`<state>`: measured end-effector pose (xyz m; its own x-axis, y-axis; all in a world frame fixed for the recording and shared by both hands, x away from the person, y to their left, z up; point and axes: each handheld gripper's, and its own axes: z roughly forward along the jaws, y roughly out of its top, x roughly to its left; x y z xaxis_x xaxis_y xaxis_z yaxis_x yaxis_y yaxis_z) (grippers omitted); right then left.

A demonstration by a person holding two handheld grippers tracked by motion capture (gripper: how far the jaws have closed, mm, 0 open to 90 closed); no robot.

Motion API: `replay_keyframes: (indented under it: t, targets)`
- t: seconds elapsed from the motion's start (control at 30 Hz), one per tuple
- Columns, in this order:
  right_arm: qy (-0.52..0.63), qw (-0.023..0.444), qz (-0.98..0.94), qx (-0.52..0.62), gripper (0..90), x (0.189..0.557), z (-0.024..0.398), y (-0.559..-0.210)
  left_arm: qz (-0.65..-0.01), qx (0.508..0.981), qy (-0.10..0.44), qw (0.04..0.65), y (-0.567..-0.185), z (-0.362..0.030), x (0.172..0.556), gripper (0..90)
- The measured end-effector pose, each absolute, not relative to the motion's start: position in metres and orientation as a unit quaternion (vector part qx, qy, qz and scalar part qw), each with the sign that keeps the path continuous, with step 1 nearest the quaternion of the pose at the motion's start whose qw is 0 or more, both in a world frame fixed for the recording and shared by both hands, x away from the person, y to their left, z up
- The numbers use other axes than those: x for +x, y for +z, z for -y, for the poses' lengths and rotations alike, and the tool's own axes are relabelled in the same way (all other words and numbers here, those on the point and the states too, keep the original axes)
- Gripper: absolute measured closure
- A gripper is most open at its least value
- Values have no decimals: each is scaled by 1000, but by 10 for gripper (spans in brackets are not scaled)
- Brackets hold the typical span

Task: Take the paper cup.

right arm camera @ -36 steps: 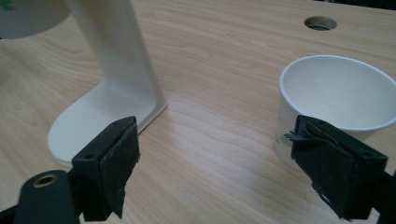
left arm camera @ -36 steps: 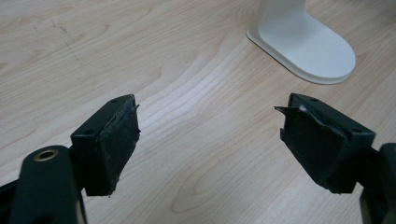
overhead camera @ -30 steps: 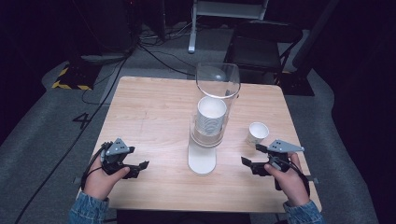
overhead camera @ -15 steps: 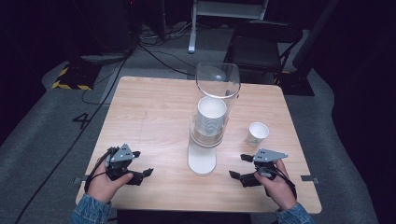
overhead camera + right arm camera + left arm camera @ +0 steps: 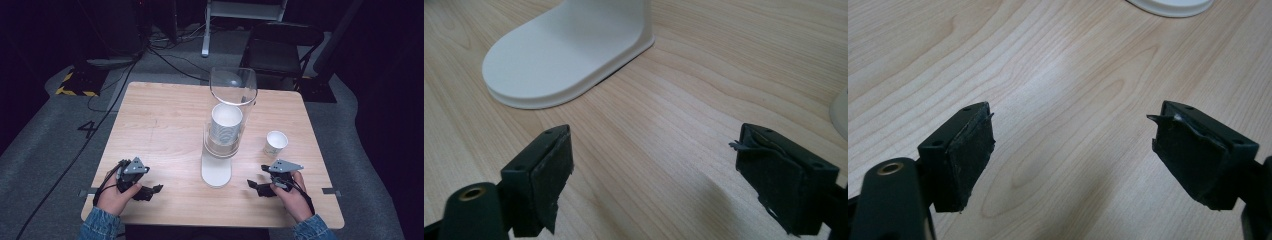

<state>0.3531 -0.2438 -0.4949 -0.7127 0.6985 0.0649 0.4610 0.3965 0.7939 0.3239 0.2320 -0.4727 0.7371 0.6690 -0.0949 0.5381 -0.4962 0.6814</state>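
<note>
High view, items by size, risks noted as I judge them.

1. Worktop (image 5: 165,125): pale wood, square. I have both grippers low over its near edge. Risk: a fast push forward would scrape the fingers along the wood.

2. Dispenser (image 5: 226,131): clear tube on a white base (image 5: 569,55), standing at centre, a stack of cups (image 5: 226,125) inside. It looks tall and top-heavy. Risk: my right gripper points at the base from close by; a knock on the tube or base could tip it and spill the stack. A pull taken at an angle might drag out more than one cup, or shift the whole stand.

3. Left gripper (image 5: 150,191): near-left, well apart from the dispenser, fingers (image 5: 965,150) spread wide with bare wood between them. Risk: low while it idles; a reach across could clip the base.

4. Right gripper (image 5: 257,187): near-right, just beside the base, fingers (image 5: 544,175) spread wide, holding nothing. Risk: as under 2.

5. Loose cup (image 5: 275,143): white paper, upright, right of the dispenser and just beyond my right gripper. Risk: light and empty, so a brush from a finger or the cable would topple it; too hard a squeeze would crush its wall.
</note>
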Motion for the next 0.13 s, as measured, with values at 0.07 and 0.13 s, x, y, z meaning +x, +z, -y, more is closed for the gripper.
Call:
replay_keyframes:
  t: [0.07, 0.13]
  targets:
    - [421, 141, -823, 354, 158, 354, 244, -496, -354, 860, 92, 357, -474, -233, 325, 165]
    - [416, 145, -824, 355, 157, 354, 244, -498, -358, 857, 98, 357, -476, -233, 326, 164]
